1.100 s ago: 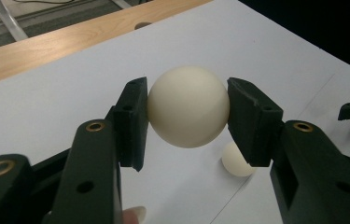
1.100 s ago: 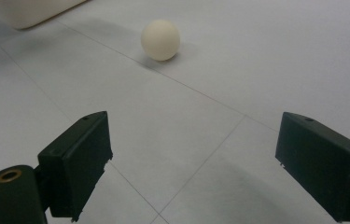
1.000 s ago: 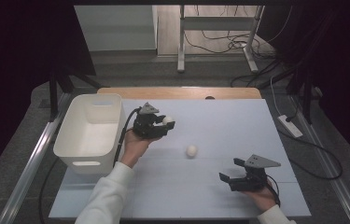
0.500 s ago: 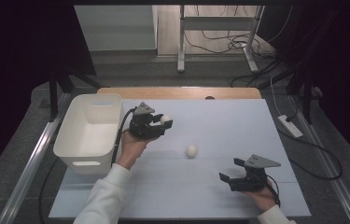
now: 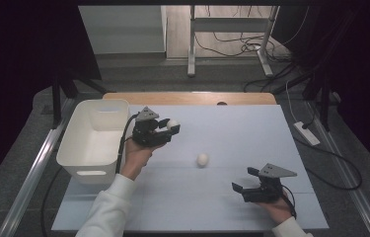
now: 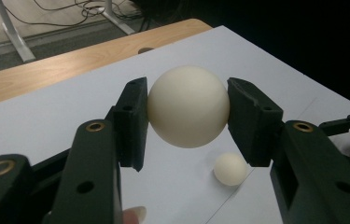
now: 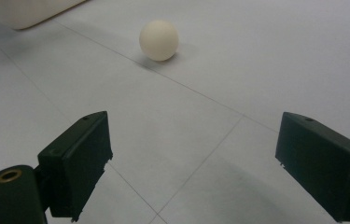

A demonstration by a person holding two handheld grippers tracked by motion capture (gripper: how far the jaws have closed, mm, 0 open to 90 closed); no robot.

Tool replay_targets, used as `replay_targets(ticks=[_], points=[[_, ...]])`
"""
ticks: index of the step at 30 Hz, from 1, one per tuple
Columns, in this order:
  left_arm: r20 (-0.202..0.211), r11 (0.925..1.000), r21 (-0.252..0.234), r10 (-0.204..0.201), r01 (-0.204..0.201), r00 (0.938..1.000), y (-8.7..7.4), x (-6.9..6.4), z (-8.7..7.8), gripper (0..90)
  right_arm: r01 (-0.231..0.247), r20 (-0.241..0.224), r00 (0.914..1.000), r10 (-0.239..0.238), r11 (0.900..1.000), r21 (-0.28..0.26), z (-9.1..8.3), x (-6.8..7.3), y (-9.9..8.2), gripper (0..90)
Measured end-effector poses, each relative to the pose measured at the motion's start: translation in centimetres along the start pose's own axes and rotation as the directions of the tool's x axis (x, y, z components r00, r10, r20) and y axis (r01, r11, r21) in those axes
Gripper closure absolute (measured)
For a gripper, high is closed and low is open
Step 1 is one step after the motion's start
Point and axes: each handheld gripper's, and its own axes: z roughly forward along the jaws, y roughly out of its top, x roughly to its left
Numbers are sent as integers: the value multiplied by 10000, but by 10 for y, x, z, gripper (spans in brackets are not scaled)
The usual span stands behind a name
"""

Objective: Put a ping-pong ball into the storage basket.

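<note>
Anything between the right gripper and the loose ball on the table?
Nothing. In the right gripper view, bare white table runs from the open right gripper to the loose ball; the high view agrees.

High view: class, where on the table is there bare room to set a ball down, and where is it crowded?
Free: the mat's far right, beyond the loose ball, and the near strip between the forearms. Crowded: the left, with the white bin and the left gripper holding a ball.
</note>
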Motion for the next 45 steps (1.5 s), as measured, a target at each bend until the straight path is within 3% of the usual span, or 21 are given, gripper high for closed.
replay_targets(ticks=[45], points=[[-59, 9956, -935, 28, -34, 10000, 6, -2, -37, 508, 20, 74, 10000, -19, 10000, -71, 0, 0, 0, 105]])
